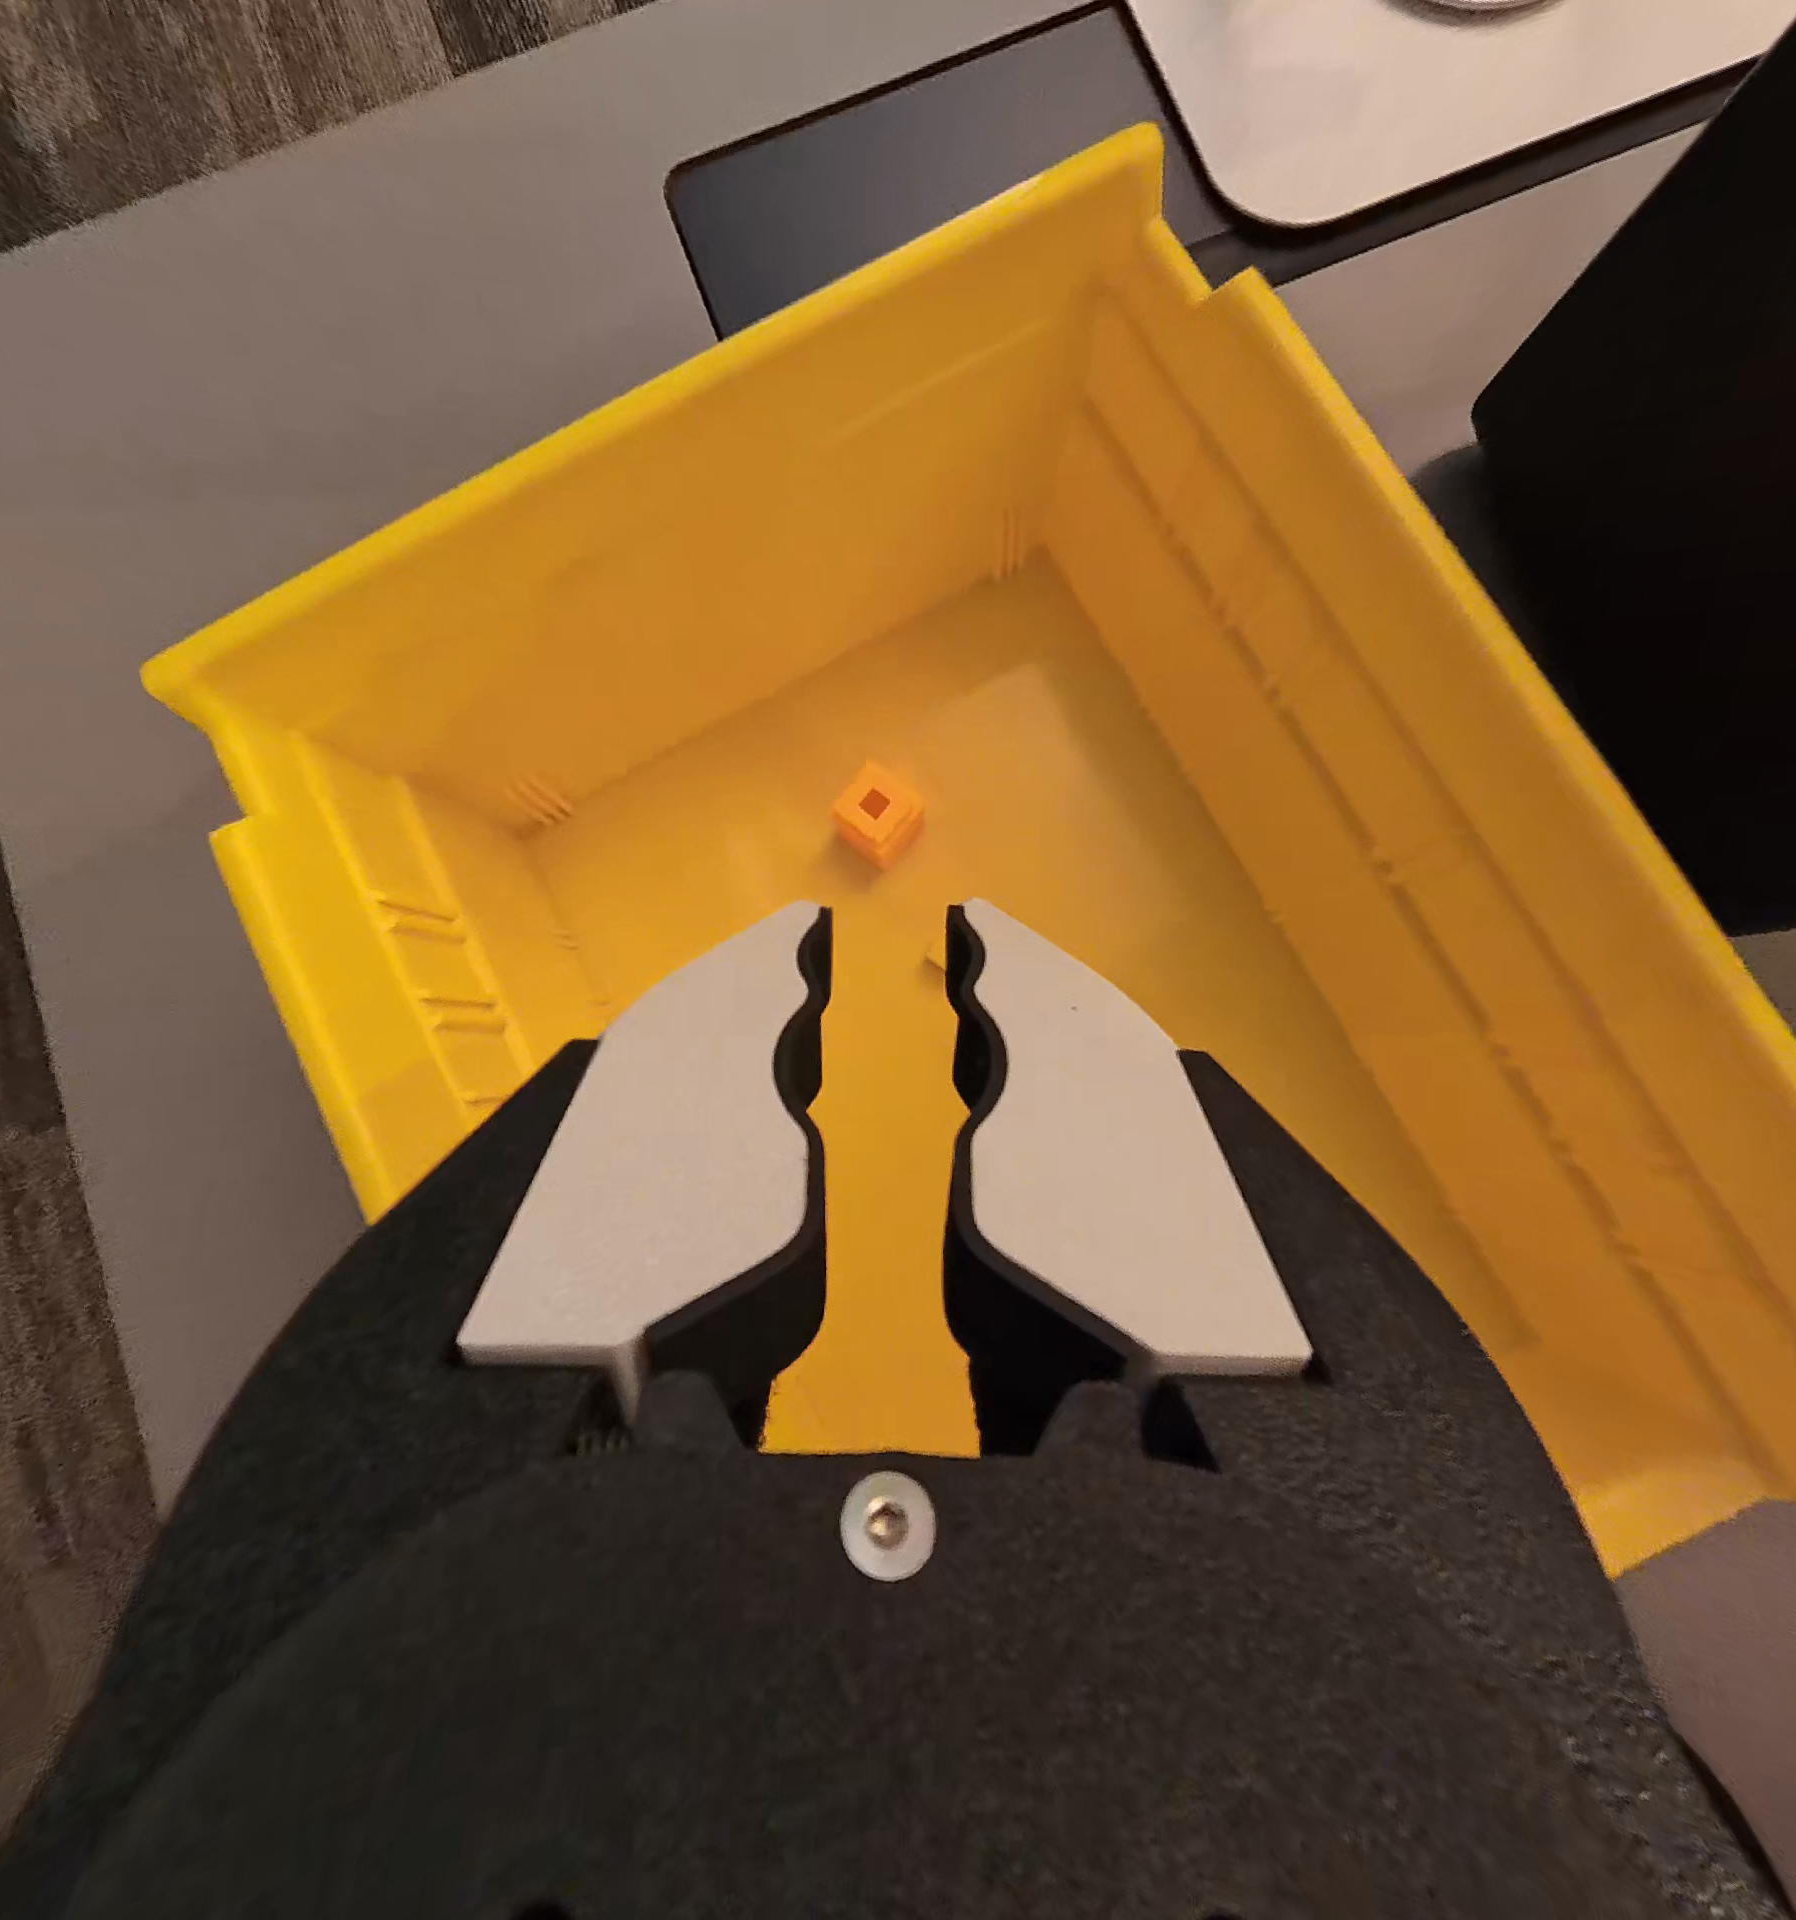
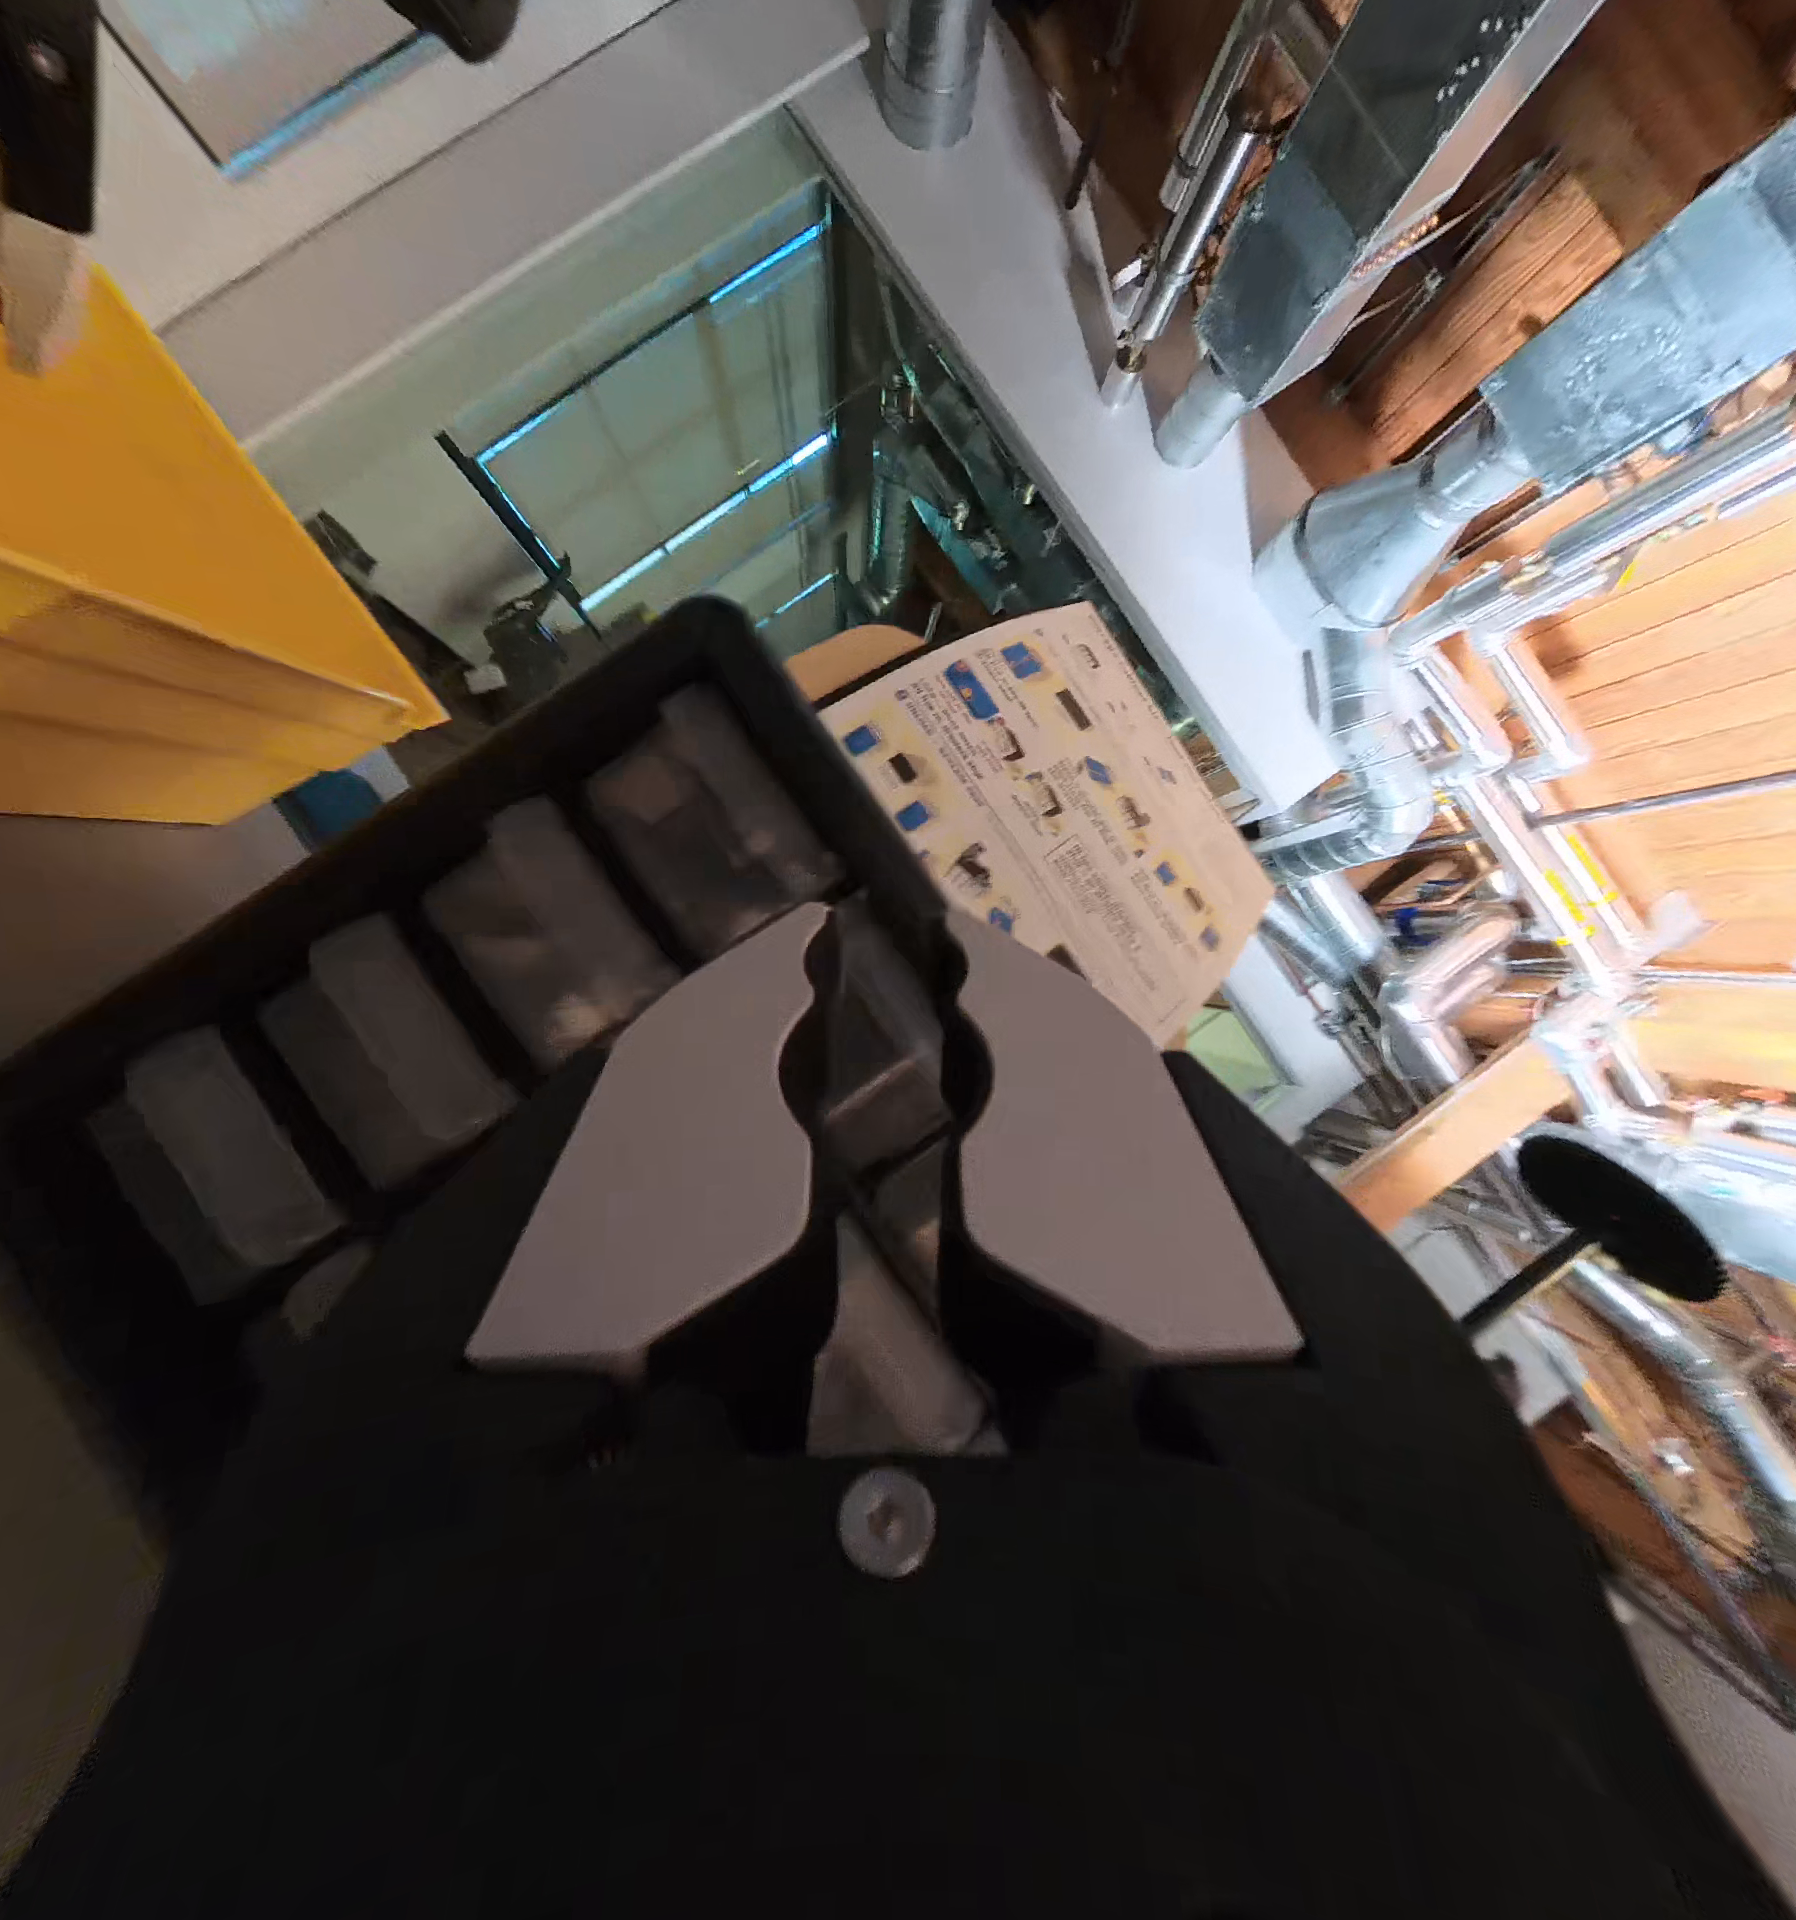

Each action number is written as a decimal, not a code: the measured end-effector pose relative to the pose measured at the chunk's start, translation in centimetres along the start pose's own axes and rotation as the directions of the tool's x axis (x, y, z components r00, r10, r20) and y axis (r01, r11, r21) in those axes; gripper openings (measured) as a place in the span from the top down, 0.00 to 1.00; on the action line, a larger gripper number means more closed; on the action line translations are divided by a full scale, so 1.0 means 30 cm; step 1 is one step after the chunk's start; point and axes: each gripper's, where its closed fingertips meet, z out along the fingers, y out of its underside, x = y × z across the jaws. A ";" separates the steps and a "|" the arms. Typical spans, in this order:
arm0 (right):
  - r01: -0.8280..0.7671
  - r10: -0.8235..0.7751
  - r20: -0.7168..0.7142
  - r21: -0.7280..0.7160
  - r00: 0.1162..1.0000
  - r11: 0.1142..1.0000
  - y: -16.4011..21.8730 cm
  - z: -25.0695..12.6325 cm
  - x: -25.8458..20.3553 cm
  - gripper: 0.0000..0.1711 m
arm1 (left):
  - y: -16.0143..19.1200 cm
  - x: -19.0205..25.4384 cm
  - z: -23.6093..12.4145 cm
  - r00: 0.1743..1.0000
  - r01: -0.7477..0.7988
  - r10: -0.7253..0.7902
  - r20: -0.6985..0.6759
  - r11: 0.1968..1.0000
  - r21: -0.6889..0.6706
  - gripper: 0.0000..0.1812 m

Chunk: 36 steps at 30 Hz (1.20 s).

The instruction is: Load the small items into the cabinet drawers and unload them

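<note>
A yellow bin (image 1: 665, 540) stands on the grey table. A small orange cube (image 1: 878, 821) with a square hole lies on its floor. My left gripper (image 1: 889, 914) hangs inside the bin just short of the cube, open and empty. In the tilted, blurred right wrist view, a black cabinet (image 2: 728, 644) holds a row of translucent grey drawers (image 2: 385, 1039). My right gripper (image 2: 889, 935) is closed on one grey drawer (image 2: 878, 1049), which fills the gap between its fingers and reaches back toward the camera. The yellow bin (image 2: 146, 582) and a left gripper finger (image 2: 32, 270) show at upper left.
The black cabinet's side (image 1: 1704, 499) stands right of the bin. A dark pad (image 1: 873, 208) and a pale rounded base (image 1: 1393, 114) lie beyond the bin. The table edge and carpet (image 1: 0, 1039) are at the left. A printed sheet (image 2: 1060, 810) stands behind the cabinet. About 30 cm separates my left fingertips from my right. The small orange cube (image 1: 878, 821) is about 7 cm from my left fingertips.
</note>
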 end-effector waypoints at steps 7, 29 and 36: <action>0.011 -0.005 0.070 -0.084 0.998 0.996 0.113 -0.020 -0.121 0.91 | 0.017 0.000 0.030 1.000 -0.023 0.024 0.017 0.999 -0.043 0.88; 0.178 -0.178 0.012 -0.189 0.984 0.966 0.218 0.002 -0.089 0.93 | 0.029 0.041 0.070 0.993 -0.012 0.006 -0.122 0.999 -0.049 0.77; 0.184 -0.185 0.012 -0.196 0.983 0.963 0.201 -0.026 -0.087 0.93 | 0.022 -0.001 0.137 0.994 -0.081 0.082 -0.069 0.997 0.020 0.72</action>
